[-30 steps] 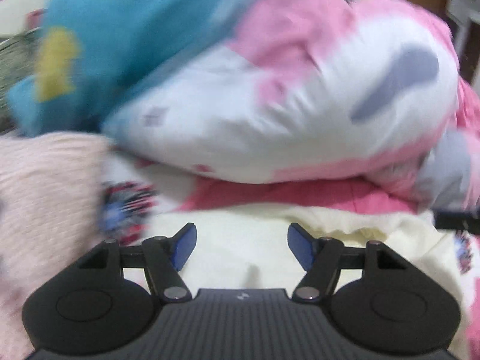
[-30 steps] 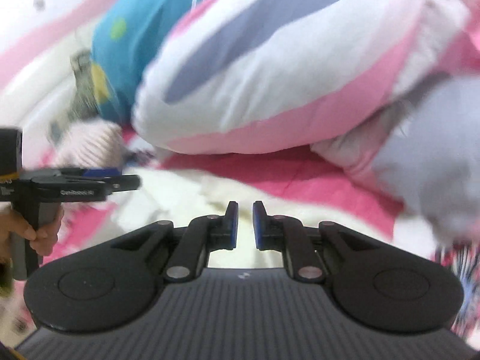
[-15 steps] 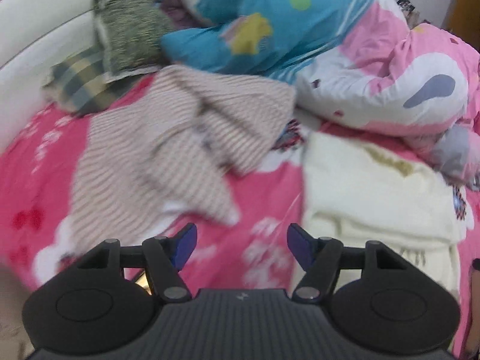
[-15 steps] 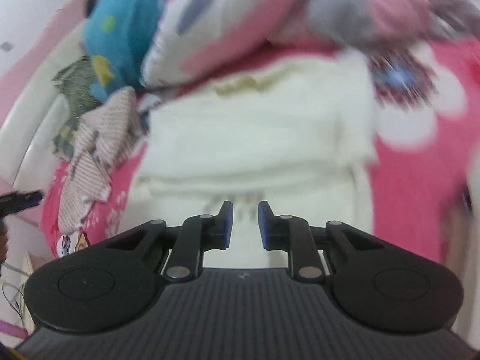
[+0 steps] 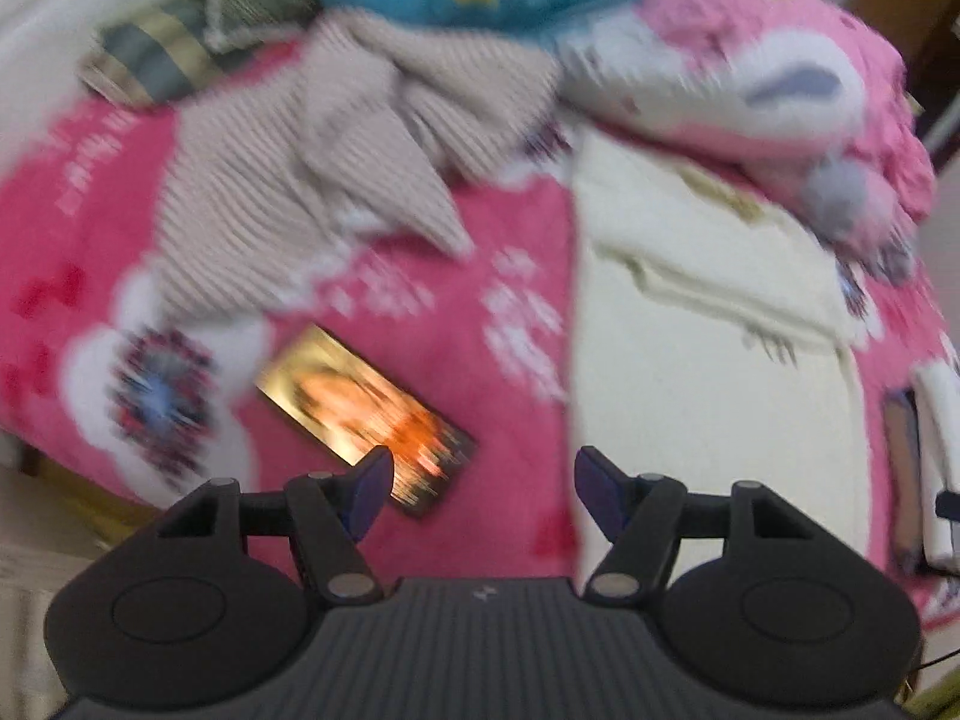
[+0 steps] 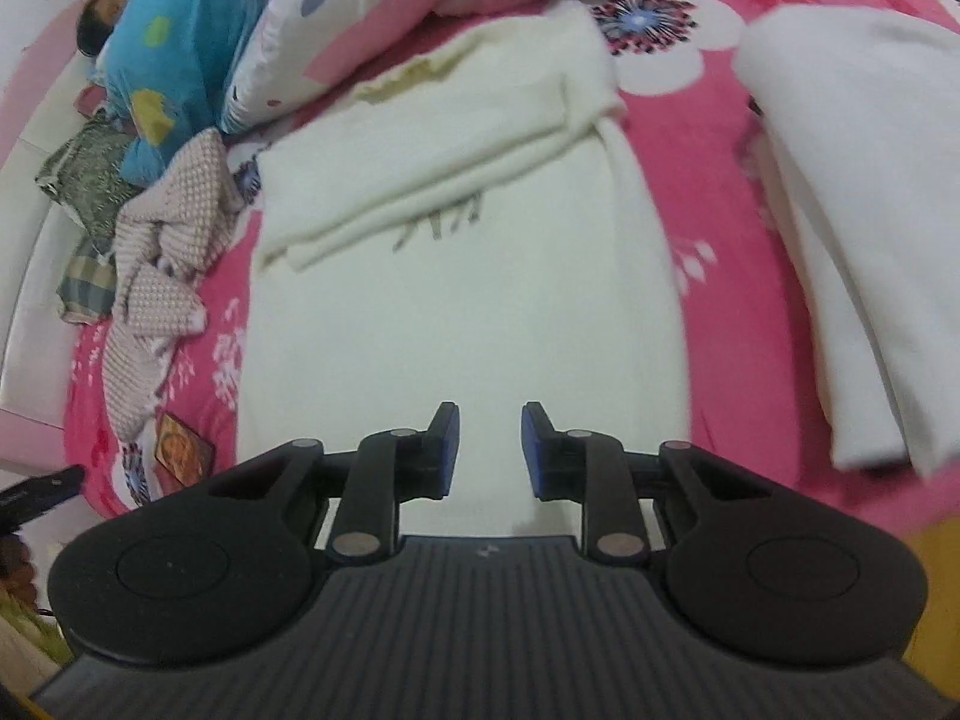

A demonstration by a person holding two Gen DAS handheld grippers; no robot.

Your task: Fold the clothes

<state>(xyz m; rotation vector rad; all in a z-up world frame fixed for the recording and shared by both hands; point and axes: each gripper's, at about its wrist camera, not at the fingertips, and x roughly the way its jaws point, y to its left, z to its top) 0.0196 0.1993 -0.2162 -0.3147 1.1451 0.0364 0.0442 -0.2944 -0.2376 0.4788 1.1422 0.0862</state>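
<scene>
A cream garment lies spread on the pink floral bedspread, its upper part folded down across itself. It also shows in the left wrist view at the right. My right gripper is open and empty just above the garment's near end. My left gripper is open wide and empty above the bedspread, left of the garment. A crumpled striped beige garment lies at the far left; it also shows in the right wrist view.
A folded white cloth lies right of the cream garment. A picture card lies on the bedspread near the left gripper. Pink and blue pillows and a green checked cushion pile up at the head end.
Both grippers pulled back from the pillows toward the bed's near edge, so the whole cream garment came into view. The right gripper's jaws opened; the left stayed open.
</scene>
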